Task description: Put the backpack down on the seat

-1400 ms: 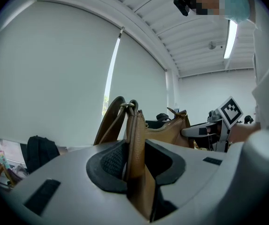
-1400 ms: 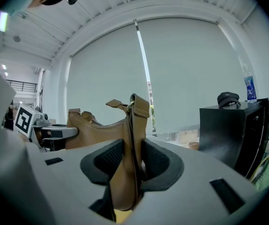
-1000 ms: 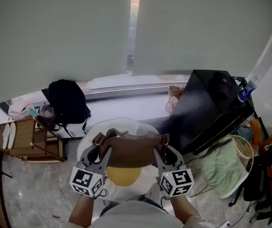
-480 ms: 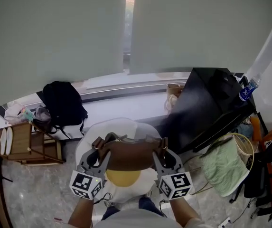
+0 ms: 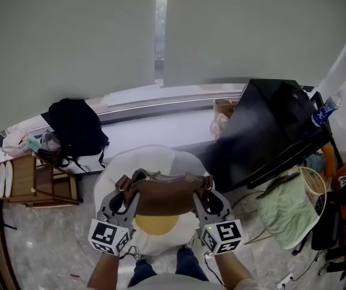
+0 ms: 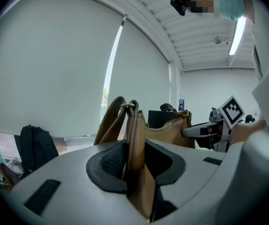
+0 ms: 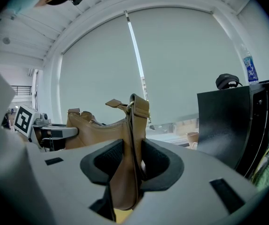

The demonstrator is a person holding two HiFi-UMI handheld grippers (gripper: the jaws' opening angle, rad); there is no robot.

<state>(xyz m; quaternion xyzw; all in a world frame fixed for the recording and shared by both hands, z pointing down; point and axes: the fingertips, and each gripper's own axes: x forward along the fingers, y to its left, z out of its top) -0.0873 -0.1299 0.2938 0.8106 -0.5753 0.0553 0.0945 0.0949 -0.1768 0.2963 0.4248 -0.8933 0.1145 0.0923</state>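
My left claw (image 5: 124, 195) and right claw (image 5: 205, 193) each clench one end of the brown backpack (image 5: 163, 193), held above the seat (image 5: 154, 159). Lowering and releasing remain, I judge.

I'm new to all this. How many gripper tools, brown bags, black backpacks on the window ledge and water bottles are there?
Gripper tools: 2, the left gripper and the right gripper, each with its jaws clamped on one end of the bag
Brown bags: 1, the brown bag
Black backpacks: 1, the black backpack
Water bottles: 1, the water bottle
Total: 5
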